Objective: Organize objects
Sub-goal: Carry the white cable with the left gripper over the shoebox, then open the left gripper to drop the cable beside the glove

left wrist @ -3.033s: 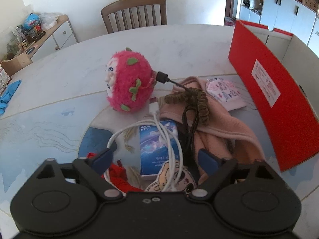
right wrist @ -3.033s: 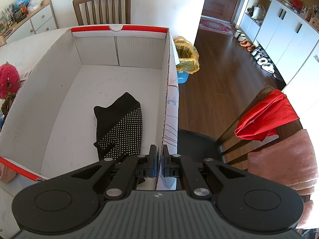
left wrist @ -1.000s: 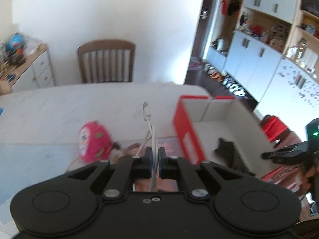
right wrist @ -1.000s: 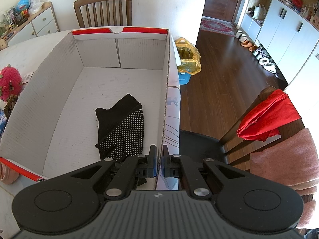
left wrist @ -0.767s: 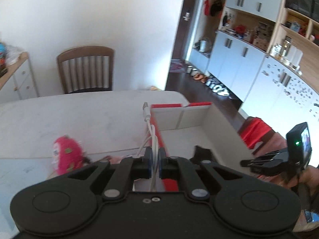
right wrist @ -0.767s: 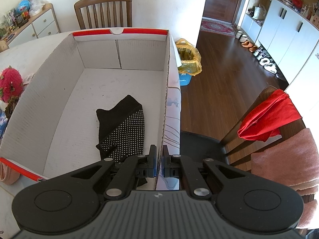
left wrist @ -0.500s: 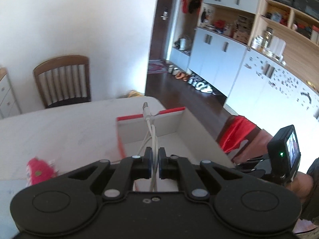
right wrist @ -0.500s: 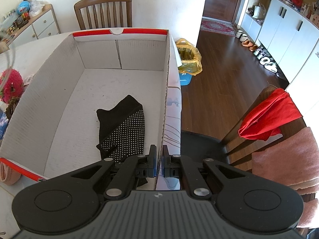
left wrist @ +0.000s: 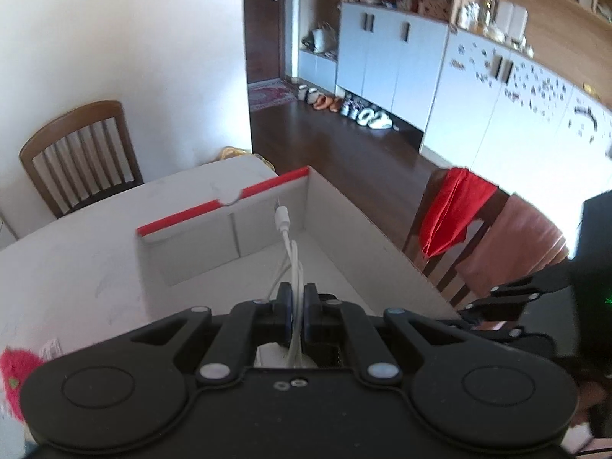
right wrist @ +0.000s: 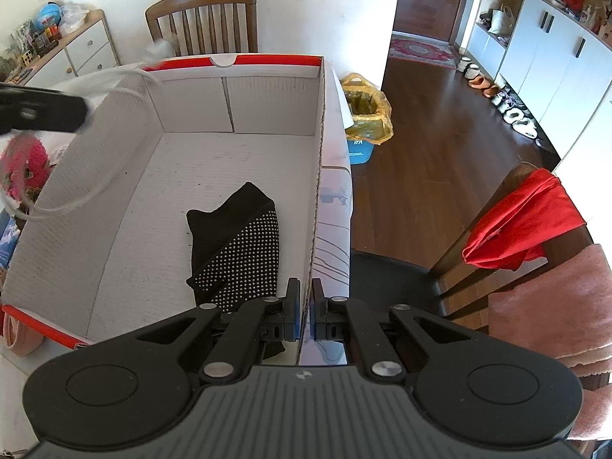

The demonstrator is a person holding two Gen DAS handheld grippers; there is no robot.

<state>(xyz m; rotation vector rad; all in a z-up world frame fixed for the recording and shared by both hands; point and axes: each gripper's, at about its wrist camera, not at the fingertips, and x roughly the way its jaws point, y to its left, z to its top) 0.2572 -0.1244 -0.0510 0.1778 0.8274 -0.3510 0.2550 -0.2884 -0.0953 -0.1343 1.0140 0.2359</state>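
Observation:
My left gripper [left wrist: 297, 311] is shut on a white charging cable [left wrist: 289, 252] and holds it in the air above the red-edged cardboard box [left wrist: 225, 206]. The cable's plug points up and forward. In the right wrist view the left gripper [right wrist: 42, 113] shows blurred over the box's left wall, with the cable [right wrist: 76, 195] looping down from it. My right gripper [right wrist: 304, 315] is shut on the box's right wall [right wrist: 317, 176]. A black dotted sock [right wrist: 237, 252] lies on the box floor.
A pink plush toy [right wrist: 25, 166] and a pink cloth [right wrist: 19, 334] lie on the table left of the box. A chair [right wrist: 202, 19] stands behind the table. Another chair with red and pink cloths [right wrist: 524, 218] stands to the right.
My left gripper closed on the cable, lifted it from the pile and swung right until it is over the box. My right gripper has kept still on the box wall.

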